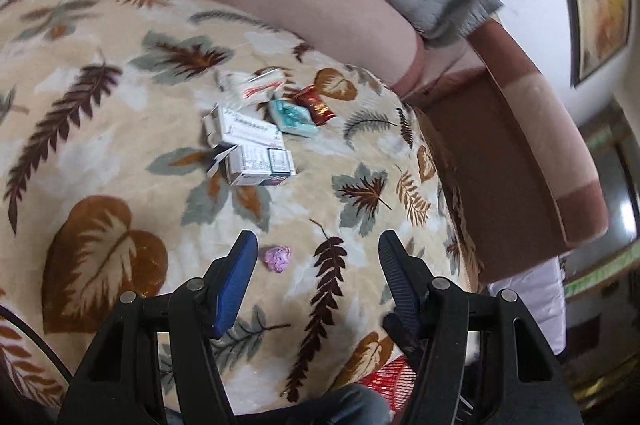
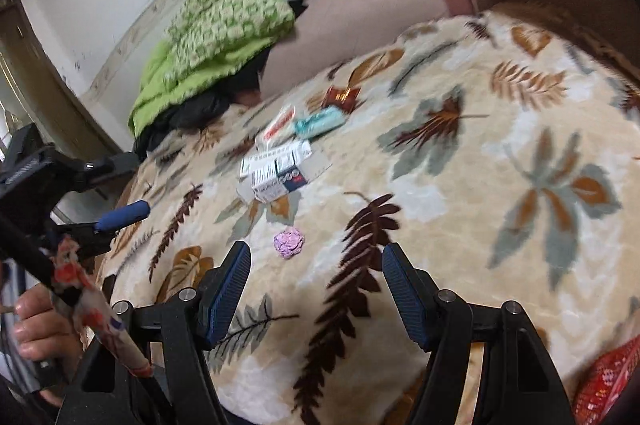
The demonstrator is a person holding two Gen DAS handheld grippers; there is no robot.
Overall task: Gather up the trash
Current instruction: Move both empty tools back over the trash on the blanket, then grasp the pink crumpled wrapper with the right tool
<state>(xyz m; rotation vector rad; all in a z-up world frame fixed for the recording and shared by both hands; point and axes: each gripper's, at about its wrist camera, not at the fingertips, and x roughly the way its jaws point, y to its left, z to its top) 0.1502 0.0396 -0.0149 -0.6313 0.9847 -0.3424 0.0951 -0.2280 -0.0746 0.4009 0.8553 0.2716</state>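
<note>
**Trash still scattered on a leaf-print blanket**

Both grippers hover spread and empty over the blanket [image 1: 100,129]. The left gripper [image 1: 314,257] and right gripper [image 2: 316,265] each frame a crumpled purple wrapper [image 1: 277,257] just ahead. Farther on lie small cardboard boxes [image 1: 250,149], a teal packet [image 1: 292,119] and a red wrapper [image 1: 318,105] — nothing looks collected yet. A red mesh basket [image 2: 604,381] waits at the bed's edge.

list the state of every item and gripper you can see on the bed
left gripper: open, empty
right gripper: open, empty
purple wrapper: crumpled into a ball, lying apart from the pile
white box: end flap open, lying flat
teal packet: crumpled, beside red wrapper
leaf blanket: spread over the bed
</note>
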